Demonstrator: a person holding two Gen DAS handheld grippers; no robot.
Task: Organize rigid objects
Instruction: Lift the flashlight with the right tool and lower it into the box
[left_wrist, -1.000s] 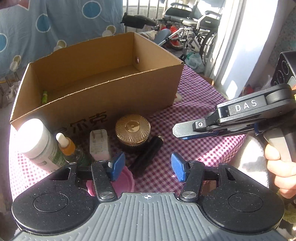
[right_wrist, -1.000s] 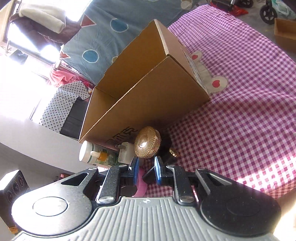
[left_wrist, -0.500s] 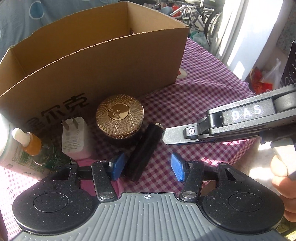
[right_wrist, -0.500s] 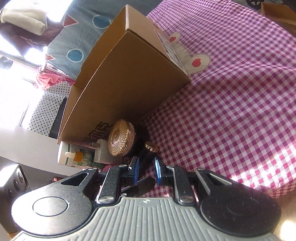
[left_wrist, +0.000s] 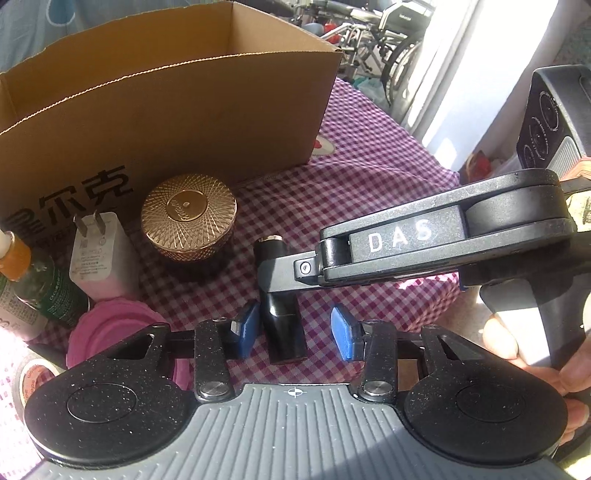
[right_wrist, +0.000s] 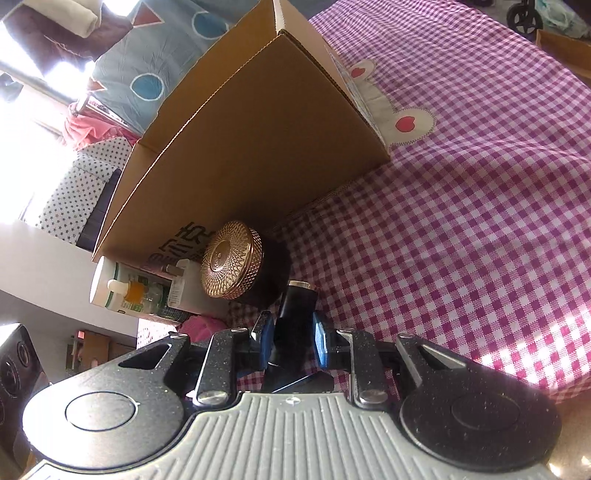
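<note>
Now both grippers straddle the black tube (left_wrist: 282, 314), lying near the box (left_wrist: 207, 122), long axis away from the left gripper (left_wrist: 291, 328). Left jaws just narrowed, right gripper (right_wrist: 291, 345) just widened; neither presses.

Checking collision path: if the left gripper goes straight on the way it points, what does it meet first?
Probably the black tube lying between the left gripper's fingers; the right gripper's finger crosses just above it, depth unclear.

Black gold-capped tube (left_wrist: 282, 314) lies on checked cloth before the carton (left_wrist: 177, 122).
</note>
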